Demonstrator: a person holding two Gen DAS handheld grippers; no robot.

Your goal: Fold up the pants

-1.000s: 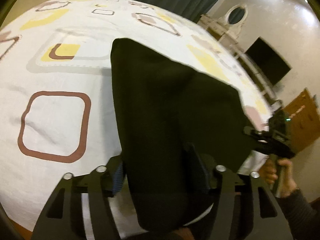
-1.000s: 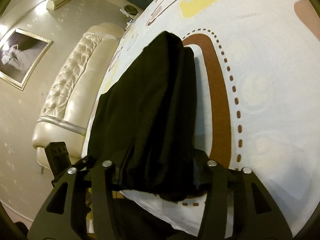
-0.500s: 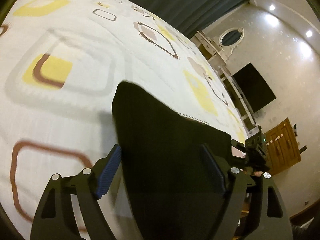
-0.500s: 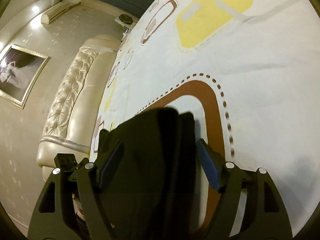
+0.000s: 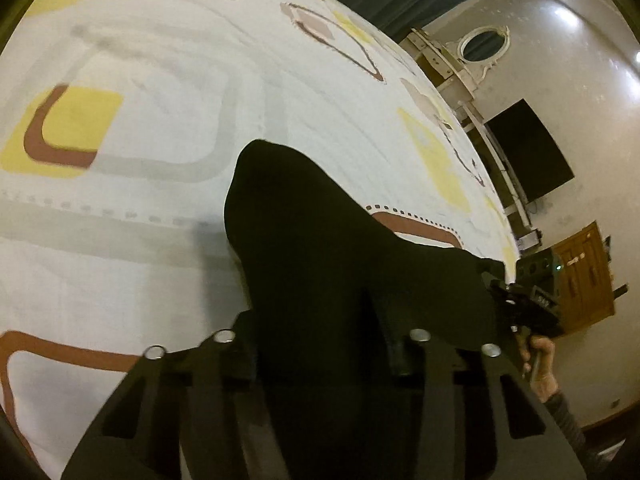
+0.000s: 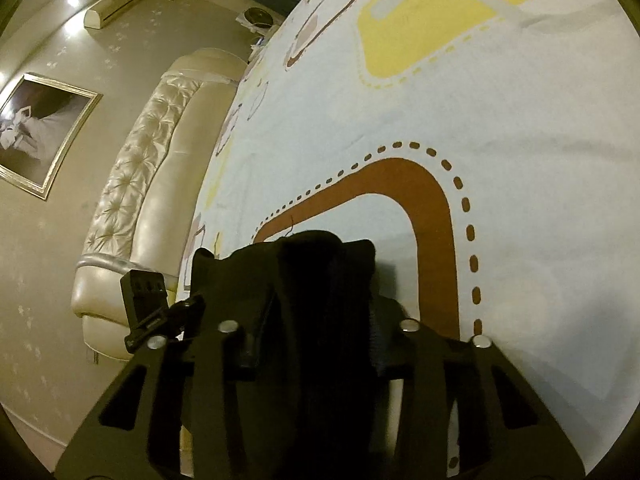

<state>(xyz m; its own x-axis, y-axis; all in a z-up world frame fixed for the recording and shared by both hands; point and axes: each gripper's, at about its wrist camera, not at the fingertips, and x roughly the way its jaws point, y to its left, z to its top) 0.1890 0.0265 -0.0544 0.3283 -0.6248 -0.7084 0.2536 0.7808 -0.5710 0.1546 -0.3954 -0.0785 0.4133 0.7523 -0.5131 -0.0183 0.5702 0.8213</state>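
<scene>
- Both grippers clamp black pants [image 5: 320,248]: left gripper [image 5: 320,344], right gripper [image 6: 312,320].
- Fingertips buried in cloth; folds unreadable.
- Bedspread [image 5: 160,100] partly covered.

Bed [image 5: 280,92] with white sheet — yellow, brown, grey rounded squares, black pants [image 5: 320,248] lying on it

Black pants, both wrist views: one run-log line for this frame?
stage: folding | left claw: shut on black pants | right claw: shut on black pants | surface: patterned bedsheet
</scene>
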